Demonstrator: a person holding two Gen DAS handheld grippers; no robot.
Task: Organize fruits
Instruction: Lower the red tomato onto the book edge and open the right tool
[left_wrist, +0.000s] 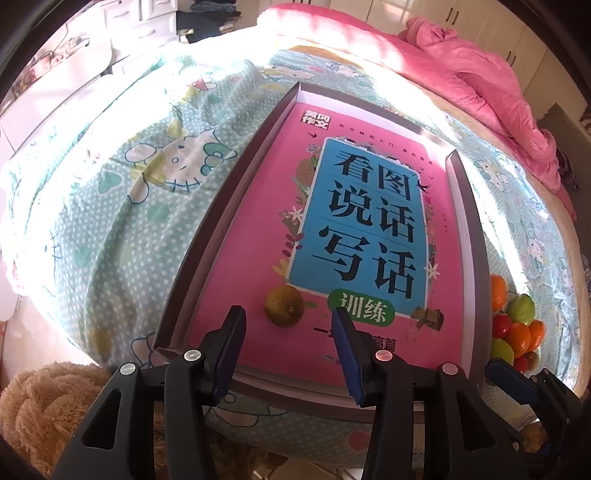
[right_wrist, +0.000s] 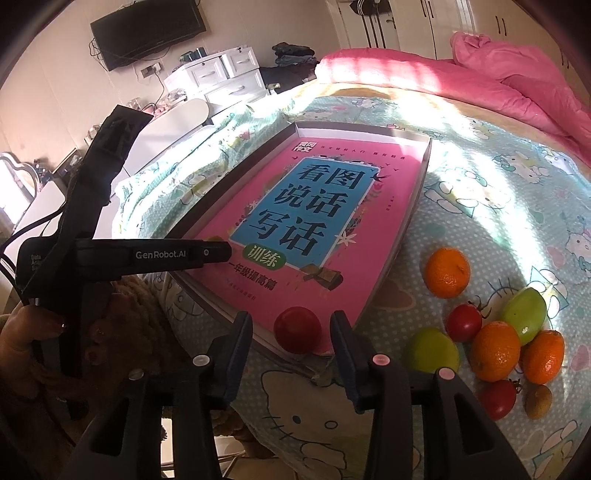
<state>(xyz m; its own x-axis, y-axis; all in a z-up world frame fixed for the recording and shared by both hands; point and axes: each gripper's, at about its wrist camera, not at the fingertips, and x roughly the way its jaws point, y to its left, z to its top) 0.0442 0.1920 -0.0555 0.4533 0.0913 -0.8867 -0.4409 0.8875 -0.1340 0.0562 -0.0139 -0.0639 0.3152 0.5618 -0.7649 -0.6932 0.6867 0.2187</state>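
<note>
Evidently the shallow tray (left_wrist: 468, 206) with the pink book (left_wrist: 255, 229) lying flat inside it is the collecting place, so everything below is placed against that tray, which sits on a bed with a cartoon-cat sheet (left_wrist: 122, 206).

The left tool (left_wrist: 290, 325) hangs over the tray's near end with its jaws moderately apart. A greenish-brown fruit (left_wrist: 283, 305) rests on the book just ahead of the gap, and neither pad touches it. I judge it has been set down there and let go, since nothing grips it.

The right tool (right_wrist: 291, 334) sits at the tray's near corner, jaws likewise part open. A red fruit (right_wrist: 297, 329) lies between them at the tray's edge, with clear space on both sides, so it reads as released rather than held. Whether it sits fully inside the rim or partly on it is hard to tell.

Beside the tray's right wall, on the bedsheet, waits the unsorted pile: a lone orange (right_wrist: 447, 272) nearest the tray, then a cluster of a green fruit (right_wrist: 525, 309), a small red one (right_wrist: 463, 322), two more oranges (right_wrist: 495, 350), another green one (right_wrist: 431, 350), a further red one (right_wrist: 496, 398) and a small brown one (right_wrist: 538, 401). These probably go in next.

A pink quilt (right_wrist: 480, 85) is heaped well beyond the tray, out of the way. A tan plush toy (left_wrist: 44, 406) lies below the tray's near left corner, close to the left tool. The tray's raised wall stands between the pile and the book, so each fruit has to be lifted over it.
</note>
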